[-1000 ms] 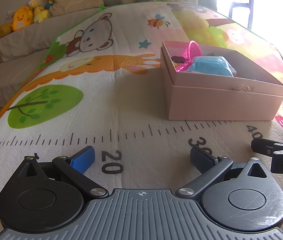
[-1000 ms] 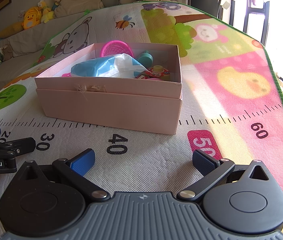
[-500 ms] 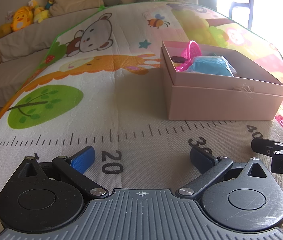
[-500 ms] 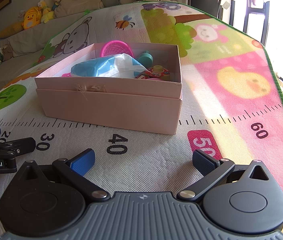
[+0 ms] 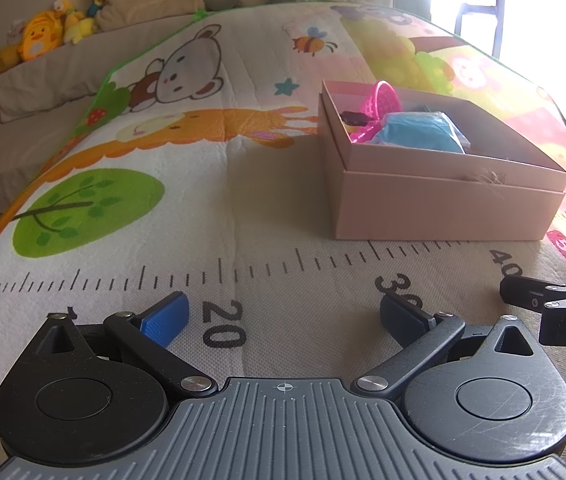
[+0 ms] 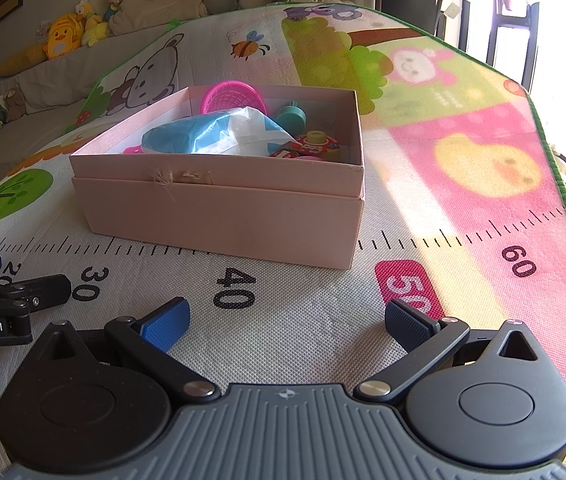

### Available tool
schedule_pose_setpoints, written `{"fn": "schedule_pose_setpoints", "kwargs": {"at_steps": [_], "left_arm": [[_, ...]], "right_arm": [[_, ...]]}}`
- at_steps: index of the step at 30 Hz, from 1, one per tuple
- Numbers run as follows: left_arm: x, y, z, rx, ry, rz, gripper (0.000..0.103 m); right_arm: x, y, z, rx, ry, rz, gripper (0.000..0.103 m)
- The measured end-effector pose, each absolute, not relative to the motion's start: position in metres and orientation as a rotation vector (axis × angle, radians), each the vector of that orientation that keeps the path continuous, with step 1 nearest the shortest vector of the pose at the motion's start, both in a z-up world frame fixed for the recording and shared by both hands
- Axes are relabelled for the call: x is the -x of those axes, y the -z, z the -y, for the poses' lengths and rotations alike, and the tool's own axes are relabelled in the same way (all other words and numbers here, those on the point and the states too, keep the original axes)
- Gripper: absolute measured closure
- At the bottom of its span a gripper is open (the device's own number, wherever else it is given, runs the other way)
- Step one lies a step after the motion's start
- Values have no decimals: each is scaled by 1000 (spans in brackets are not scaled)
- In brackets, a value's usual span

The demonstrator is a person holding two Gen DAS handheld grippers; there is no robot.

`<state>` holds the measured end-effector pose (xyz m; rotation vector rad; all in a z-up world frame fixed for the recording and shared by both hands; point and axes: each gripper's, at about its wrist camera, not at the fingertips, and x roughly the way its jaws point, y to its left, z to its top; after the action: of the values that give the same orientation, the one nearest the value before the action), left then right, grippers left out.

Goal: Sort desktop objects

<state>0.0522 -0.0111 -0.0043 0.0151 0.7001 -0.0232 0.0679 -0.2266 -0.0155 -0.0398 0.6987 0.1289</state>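
Note:
A pink cardboard box [image 6: 223,216] stands on the play mat; it also shows in the left wrist view [image 5: 443,208]. Inside lie a blue-and-white plastic packet [image 6: 219,136], a pink basket [image 6: 233,98], a teal cup [image 6: 293,118] and a small colourful toy [image 6: 315,146]. My left gripper [image 5: 285,318] is open and empty, low over the mat near the "20" mark, left of the box. My right gripper [image 6: 287,322] is open and empty, low over the mat near the "40" mark, in front of the box.
The colourful play mat [image 5: 163,200] has a printed ruler along its near part. A couch with plush toys [image 5: 43,38] runs behind. The other gripper's fingers show at the right edge of the left wrist view [image 5: 555,300] and at the left edge of the right wrist view [image 6: 11,296].

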Motion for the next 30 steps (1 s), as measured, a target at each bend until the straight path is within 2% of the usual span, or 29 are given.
{"fn": "schedule_pose_setpoints", "kwargs": {"at_steps": [30], "left_arm": [[-57,2,9,-16,33,-735,0]], "right_arm": [[-68,16,227,40,-129,-699,0]]}}
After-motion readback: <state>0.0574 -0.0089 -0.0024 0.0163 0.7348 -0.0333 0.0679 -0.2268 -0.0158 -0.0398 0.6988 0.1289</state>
